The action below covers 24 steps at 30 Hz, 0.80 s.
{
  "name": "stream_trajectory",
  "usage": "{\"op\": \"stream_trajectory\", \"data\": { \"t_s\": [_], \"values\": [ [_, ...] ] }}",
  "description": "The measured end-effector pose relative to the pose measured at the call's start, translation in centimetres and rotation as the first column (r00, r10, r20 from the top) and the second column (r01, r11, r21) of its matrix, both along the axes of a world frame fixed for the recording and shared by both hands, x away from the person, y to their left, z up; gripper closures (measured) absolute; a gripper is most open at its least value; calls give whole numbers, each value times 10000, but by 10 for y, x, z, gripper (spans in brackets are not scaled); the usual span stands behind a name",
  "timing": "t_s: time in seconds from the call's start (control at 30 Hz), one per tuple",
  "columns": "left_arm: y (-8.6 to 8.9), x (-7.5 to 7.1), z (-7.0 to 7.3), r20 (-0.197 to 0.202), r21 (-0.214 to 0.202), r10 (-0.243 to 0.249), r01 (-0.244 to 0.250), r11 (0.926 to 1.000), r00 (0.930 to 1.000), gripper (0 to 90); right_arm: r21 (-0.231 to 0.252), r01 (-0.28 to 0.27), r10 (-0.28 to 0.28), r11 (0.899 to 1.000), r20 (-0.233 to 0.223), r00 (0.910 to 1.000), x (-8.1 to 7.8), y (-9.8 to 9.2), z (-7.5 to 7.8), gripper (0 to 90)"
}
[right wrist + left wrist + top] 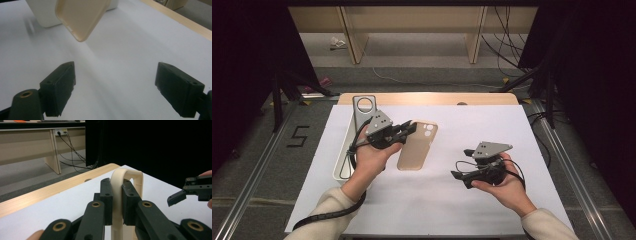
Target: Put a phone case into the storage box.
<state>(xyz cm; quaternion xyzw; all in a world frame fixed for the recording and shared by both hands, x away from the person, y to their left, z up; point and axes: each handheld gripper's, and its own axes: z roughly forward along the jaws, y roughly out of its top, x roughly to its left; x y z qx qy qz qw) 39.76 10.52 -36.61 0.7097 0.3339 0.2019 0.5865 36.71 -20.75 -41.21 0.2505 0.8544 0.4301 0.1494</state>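
A beige phone case (417, 146) hangs above the white table sheet (437, 200), gripped at one long edge. My left gripper (408, 129) is shut on that edge; in the left gripper view the case (130, 180) stands up between the pads (107, 195). My right gripper (458, 176) sits lower right of the case, apart from it, jaws wide with nothing between them. In the right gripper view the case's rounded corner (82, 17) floats ahead of the open gripper (115, 87). From the left gripper view, the right gripper's fingertip (176, 197) shows at the right edge.
A white tray (343, 155) lies along the sheet's left side, a grey gripper plate with a round hole (363, 107) at its far end. The wooden table edge (427, 98) runs behind the sheet. Metal rails and cables lie on the floor around the table.
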Motion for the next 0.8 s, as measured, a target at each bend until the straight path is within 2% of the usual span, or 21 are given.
{"op": "stream_trajectory", "data": {
  "t_s": [0.27, 0.43, 0.8],
  "values": [
    [11, -2, 1, 39, -202, 116, -115, 9997, 9999, 811, 175, 333, -333, 9993, 6, 9994, 1, -10, 0, 176],
    [19, -2, 3, 110, -279, 287, -284, 9992, 9995, 811, 480, 552, -552, 9973, -17, 9985, 1, -18, 1, 173],
    [27, -1, 7, 213, -336, 426, -418, 9986, 9989, 811, 1275, 1179, -1174, 9848, -111, 9930, 1, -34, 3, 170]
  ]
}}
